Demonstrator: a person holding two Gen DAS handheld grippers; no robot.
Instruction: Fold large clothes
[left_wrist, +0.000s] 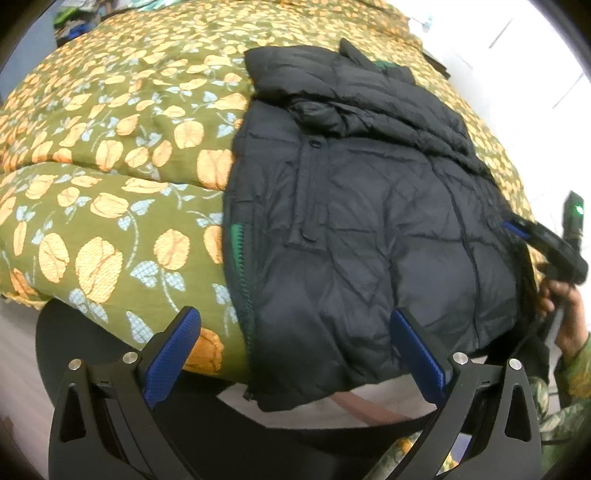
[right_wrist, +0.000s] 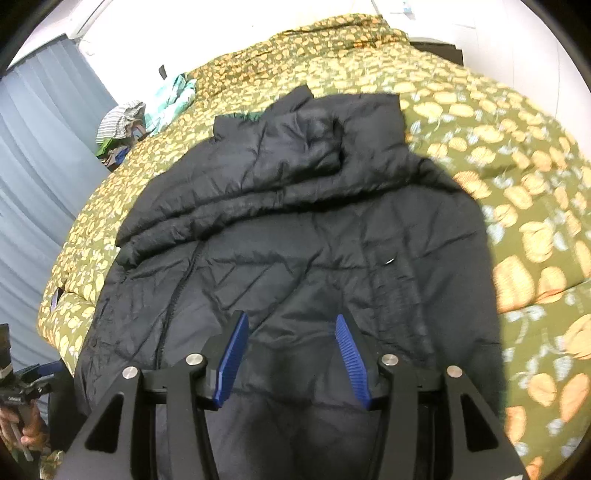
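Item one: a dark navy quilted puffer jacket (left_wrist: 369, 221), padded nylon with a green lining showing at the zip edge. I see it lying flat on the bed, hem hanging a little over the near edge, both sleeves already folded across the upper body. I judge that lay-out keeps the bulk narrow for a fold from hem towards collar.

Item two: an olive-green bedspread with orange flower print (left_wrist: 110, 184), covering the bed and carrying the jacket.

Item three: my left hand-held gripper (left_wrist: 295, 339), blue ribbed pads spread wide, holding nothing, hovering over the jacket's hem and the bedspread beside it.

Item four: my right hand-held gripper (right_wrist: 291, 336), pads about half apart, nothing between them, poised above the jacket's lower body; from the left view it sits at the jacket's side edge.

Item five: a heap of mixed striped and mint-coloured clothes (right_wrist: 147, 110) at the bed's far side, well apart from the jacket. No containers in view.
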